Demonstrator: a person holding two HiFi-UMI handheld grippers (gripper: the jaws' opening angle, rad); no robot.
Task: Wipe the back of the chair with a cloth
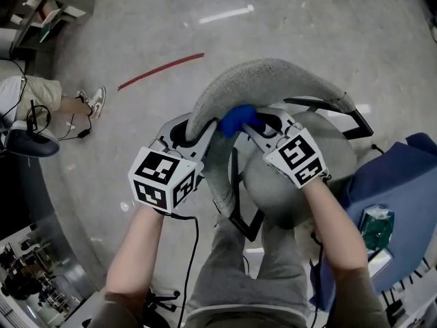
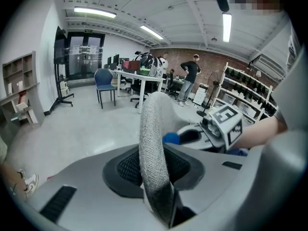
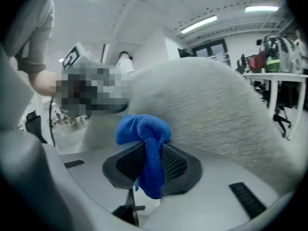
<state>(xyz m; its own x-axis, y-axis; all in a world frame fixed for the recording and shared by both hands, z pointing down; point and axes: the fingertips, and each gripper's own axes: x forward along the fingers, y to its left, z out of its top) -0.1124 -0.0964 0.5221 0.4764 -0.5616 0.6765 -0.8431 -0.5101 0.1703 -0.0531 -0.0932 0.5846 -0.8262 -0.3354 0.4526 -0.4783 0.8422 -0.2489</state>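
Your right gripper (image 1: 251, 127) is clamped on the blue cloth (image 1: 235, 119), holding the bunched, fuzzy wad against the grey woven chair back (image 1: 273, 74), just under its curved top edge. A tail of cloth hangs between the jaws. Your left gripper (image 1: 193, 134) pinches the chair back's rim, just beside the cloth.

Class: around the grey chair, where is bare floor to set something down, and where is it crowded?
Bare floor lies beyond the chair back, right of the red line. Crowded: blue chair at right, a person's shoe at left.
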